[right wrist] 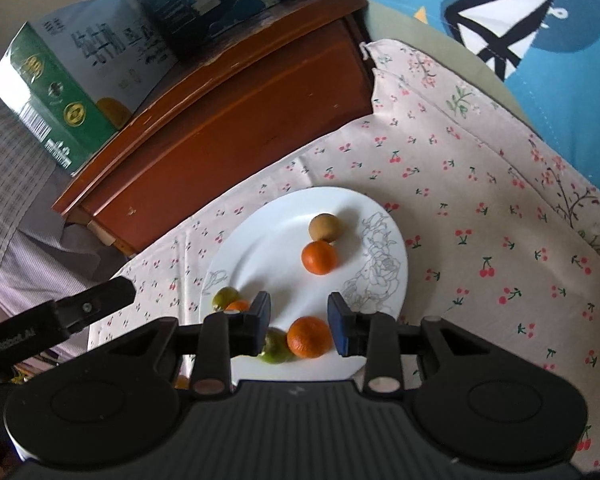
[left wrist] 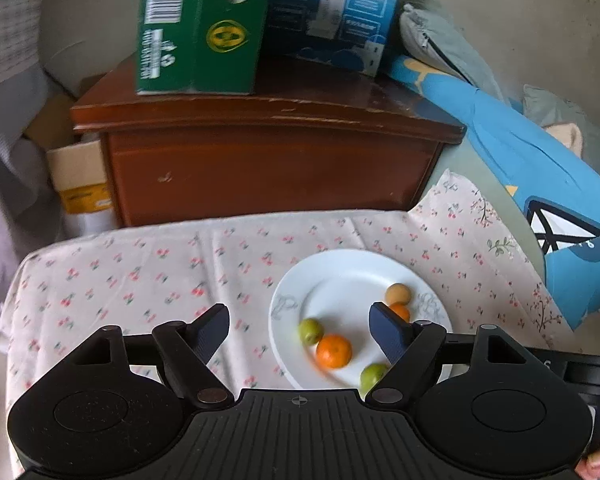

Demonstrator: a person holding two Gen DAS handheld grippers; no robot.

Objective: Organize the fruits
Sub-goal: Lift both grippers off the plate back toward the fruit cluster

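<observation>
A white plate (left wrist: 340,276) (right wrist: 276,236) lies on the cherry-print cloth (left wrist: 140,272) and holds several small fruits. In the left wrist view I see a green fruit (left wrist: 311,331), an orange (left wrist: 334,351), a second green fruit (left wrist: 373,375), a tan fruit (left wrist: 398,294) and another orange (left wrist: 401,312) half hidden by a finger. My left gripper (left wrist: 298,320) hangs open above the plate's left side, with nothing between its fingers. My right gripper (right wrist: 300,314) stands narrowly open over the plate's near edge. An orange (right wrist: 309,337) lies between its pads, with a gap on the left.
Behind the cloth stands a brown wooden nightstand (left wrist: 268,164) with a green box (left wrist: 200,28) and a blue box (left wrist: 332,12) on top. Blue bedding (left wrist: 540,184) lies to the right. Part of the left gripper's body (right wrist: 80,312) shows at the plate's left. Cardboard boxes (left wrist: 80,176) sit beside the nightstand.
</observation>
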